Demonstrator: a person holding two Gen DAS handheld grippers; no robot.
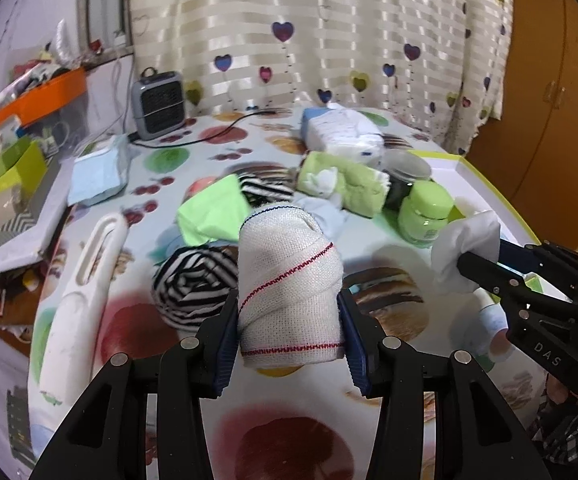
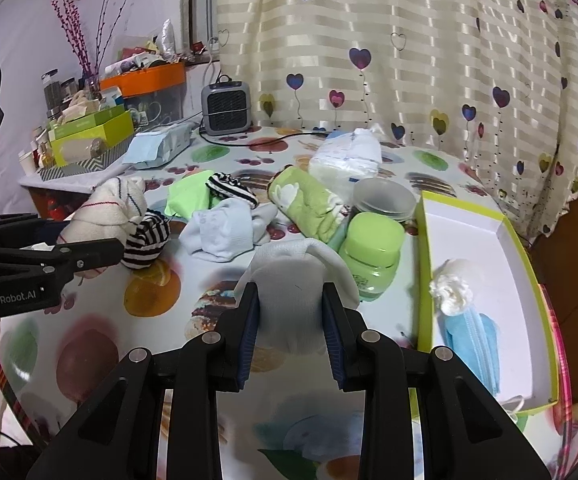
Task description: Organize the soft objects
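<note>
My left gripper (image 1: 289,320) is shut on a rolled white bandage cloth (image 1: 289,276) with red and blue stitched lines, held above the table; the same cloth roll (image 2: 105,208) shows at the left of the right wrist view. My right gripper (image 2: 289,316) is shut on a white sock (image 2: 297,276); the sock (image 1: 469,244) and right gripper (image 1: 489,268) also appear at the right of the left wrist view. A black-and-white striped roll (image 1: 197,280) lies on the table behind the bandage. A green-rimmed white box (image 2: 485,236) at right holds a white puff (image 2: 453,288) and a blue mask (image 2: 473,340).
A green towel (image 2: 309,208), green cloth (image 2: 189,196), pale blue socks (image 2: 225,232), a green jar (image 2: 373,252), a clear lid (image 2: 385,196), a diaper pack (image 2: 349,156), a grey heater (image 2: 227,110) and a white handle (image 1: 85,300) crowd the fruit-print tablecloth (image 2: 129,344).
</note>
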